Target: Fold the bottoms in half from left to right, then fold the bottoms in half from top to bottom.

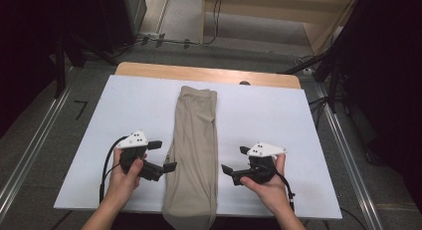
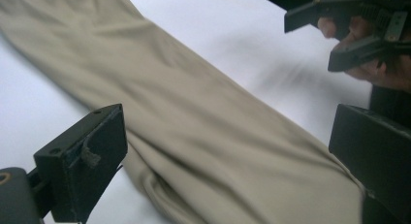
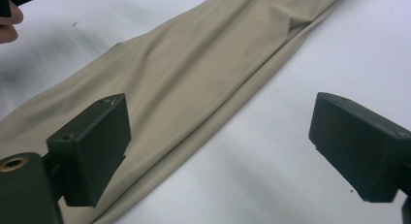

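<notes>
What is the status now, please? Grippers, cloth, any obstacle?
Left gripper open, right gripper open, one each side of cloth. Cloth flat, folded long on board, near end over edge. Nothing in the way.

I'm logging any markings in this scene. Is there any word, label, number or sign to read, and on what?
"7": a dark mark that reads like this digit, on the grey floor left of the table.
None can be made out on the beige trousers, the left gripper or the right gripper.
</notes>
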`<state>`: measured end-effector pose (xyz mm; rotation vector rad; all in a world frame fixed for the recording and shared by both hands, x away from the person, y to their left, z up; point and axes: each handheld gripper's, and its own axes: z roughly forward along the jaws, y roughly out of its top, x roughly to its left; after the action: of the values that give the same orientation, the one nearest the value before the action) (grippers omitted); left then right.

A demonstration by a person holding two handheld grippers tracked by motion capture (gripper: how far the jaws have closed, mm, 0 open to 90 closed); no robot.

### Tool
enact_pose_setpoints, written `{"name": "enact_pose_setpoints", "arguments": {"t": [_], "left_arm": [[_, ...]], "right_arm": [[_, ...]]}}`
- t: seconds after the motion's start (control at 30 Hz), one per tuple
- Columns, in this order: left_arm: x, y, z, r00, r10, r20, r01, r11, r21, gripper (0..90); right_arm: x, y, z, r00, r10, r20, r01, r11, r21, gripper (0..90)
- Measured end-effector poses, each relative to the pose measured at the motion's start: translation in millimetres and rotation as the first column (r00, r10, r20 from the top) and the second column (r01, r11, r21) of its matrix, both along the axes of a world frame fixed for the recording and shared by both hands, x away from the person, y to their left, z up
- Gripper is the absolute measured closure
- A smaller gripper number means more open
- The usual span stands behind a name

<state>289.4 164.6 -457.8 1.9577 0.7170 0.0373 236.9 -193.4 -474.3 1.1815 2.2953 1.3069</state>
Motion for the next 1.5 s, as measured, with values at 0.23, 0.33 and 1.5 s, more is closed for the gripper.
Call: {"name": "enact_pose_setpoints", "arguments": {"t": [0.23, 0.33, 1.5], "left_arm": [[45.4, -12.2, -0.4, 0.9997, 0.000, 0.024, 0.001, 1.0000, -0.007, 0.4], [62.9, -15.1, 0.2, 0.9996, 0.007, 0.026, -0.007, 0.9998, -0.016, 0.4], [198.5, -50.5, -14.9, 0.9752, 0.215, -0.051, -0.208, 0.9709, 0.118, 21.3]], "right_arm": [[38.5, 3.9, -1.2, 0.9997, -0.005, -0.023, 0.005, 1.000, 0.009, 0.0], [53.6, 4.9, 0.0, 0.9997, -0.012, -0.022, 0.012, 1.000, 0.009, 0.0], [195.3, 22.6, -3.5, 0.9793, -0.180, -0.094, 0.180, 0.984, -0.007, 46.1]]}}
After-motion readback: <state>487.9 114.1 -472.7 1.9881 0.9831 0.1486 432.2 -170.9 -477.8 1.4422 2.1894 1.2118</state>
